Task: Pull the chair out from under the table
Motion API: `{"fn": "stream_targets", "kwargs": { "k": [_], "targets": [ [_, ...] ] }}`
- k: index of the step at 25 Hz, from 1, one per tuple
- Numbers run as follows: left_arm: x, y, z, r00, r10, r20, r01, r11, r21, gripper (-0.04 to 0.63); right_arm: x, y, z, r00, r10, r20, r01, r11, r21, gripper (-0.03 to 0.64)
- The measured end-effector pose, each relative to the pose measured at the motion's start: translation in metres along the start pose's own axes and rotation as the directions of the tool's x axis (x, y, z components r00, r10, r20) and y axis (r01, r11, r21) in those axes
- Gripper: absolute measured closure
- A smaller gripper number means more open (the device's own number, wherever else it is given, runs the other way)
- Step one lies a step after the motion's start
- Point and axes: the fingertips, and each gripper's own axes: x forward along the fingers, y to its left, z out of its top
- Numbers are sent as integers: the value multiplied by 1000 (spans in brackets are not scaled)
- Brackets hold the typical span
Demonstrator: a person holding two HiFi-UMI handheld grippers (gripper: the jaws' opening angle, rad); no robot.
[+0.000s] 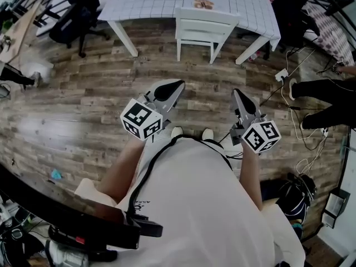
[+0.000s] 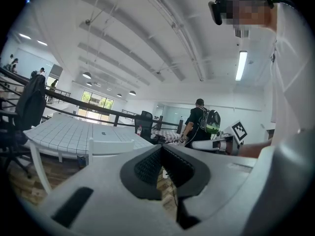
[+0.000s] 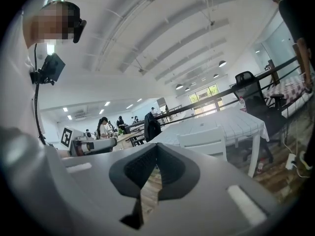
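- Chair [image 1: 204,25]: white, tucked in at the table [image 1: 139,4] edge, twelve o'clock from the person.
- Left gripper [image 1: 178,84]: jaws closed, nothing held.
- Right gripper [image 1: 236,93]: jaws closed, empty; well apart from chair.

A wood-plank floor [image 1: 83,121] carries a white-clothed table [image 1: 150,1] with a white chair [image 1: 203,26] tucked at its near edge; a small brownish item [image 1: 203,4] lies on the cloth. A black office chair [image 1: 75,15] stands to the table's left; a power strip [image 1: 281,74] and a blue scrap [image 1: 56,174] lie on the planks.
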Motion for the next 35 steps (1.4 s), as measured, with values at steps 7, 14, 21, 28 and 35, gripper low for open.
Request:
{"fn": "stream_targets", "kwargs": {
  "k": [7, 14, 21, 28, 35],
  "targets": [
    [-20, 6, -3, 1000, -14, 1, 14, 1000, 12, 588, 6, 19, -14, 1000, -16, -25, 15, 1000, -21, 611],
    [-29, 16, -12, 1000, 5, -24, -5, 1000, 15, 588, 10, 33, -21, 999, 5, -40, -6, 1000, -28, 611],
    [-26, 19, -18, 999, -24, -30, 24, 1000, -14, 588, 16, 30, -20, 999, 3, -35, -4, 1000, -24, 611],
    [-7, 29, -20, 998, -31, -56, 32, 999, 16, 588, 34, 13, -12, 999, 34, -26, -34, 999, -2, 612],
    [38, 57, -7, 999, -6, -46, 8, 999, 45, 589, 69, -27, 7, 997, 71, -40, -72, 997, -5, 611]
  ]
}}
